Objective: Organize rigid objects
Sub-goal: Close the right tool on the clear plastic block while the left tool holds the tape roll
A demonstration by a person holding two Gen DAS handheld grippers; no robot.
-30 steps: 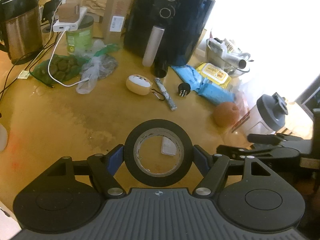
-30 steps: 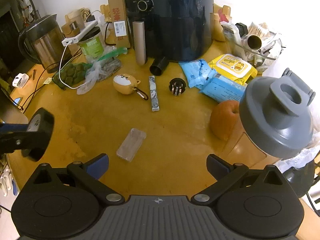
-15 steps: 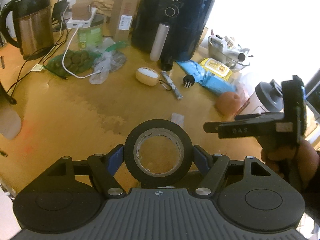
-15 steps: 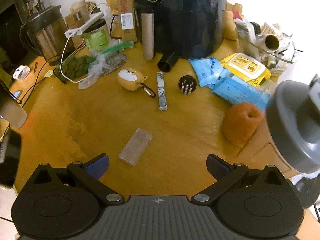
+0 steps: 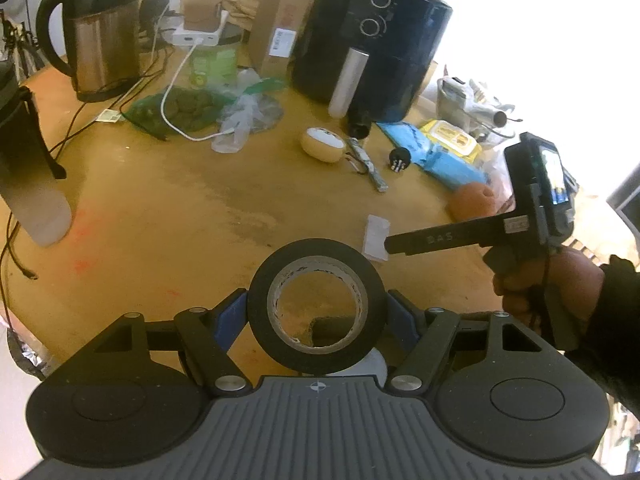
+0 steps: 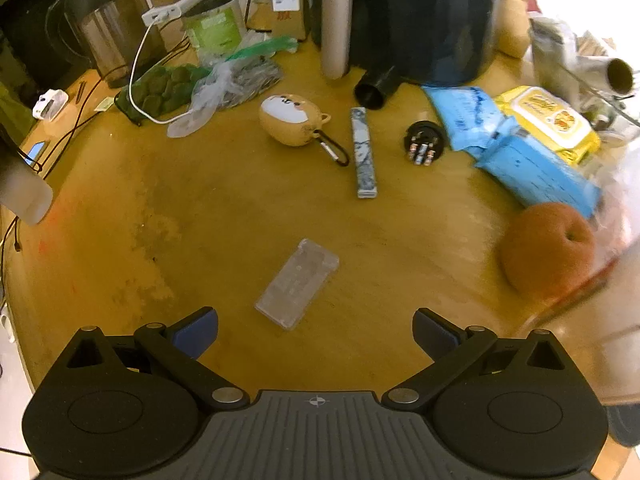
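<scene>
A black tape roll [image 5: 316, 306] stands upright between the blue pads of my left gripper [image 5: 316, 312], which is shut on it above the table's near edge. A clear plastic case [image 6: 298, 282] lies flat on the wooden table [image 6: 224, 208], just ahead of my right gripper [image 6: 316, 330]. That gripper is open and holds nothing. In the left wrist view the case [image 5: 376, 236] shows beside the right gripper's finger, with a person's hand [image 5: 548, 280] on its handle.
Further back lie a dog-faced yellow pouch [image 6: 292, 120], a patterned stick [image 6: 364, 152], a black round plug [image 6: 424, 144], an orange fruit [image 6: 546, 252] and blue packs [image 6: 536, 172]. A black air fryer [image 5: 368, 32] and a kettle [image 5: 100, 36] line the back.
The right gripper has come lower and nearer to the clear case, and it has swung into the left wrist view. The grey-lidded shaker has left the right view. The left gripper drifted sideways, still holding the tape.
</scene>
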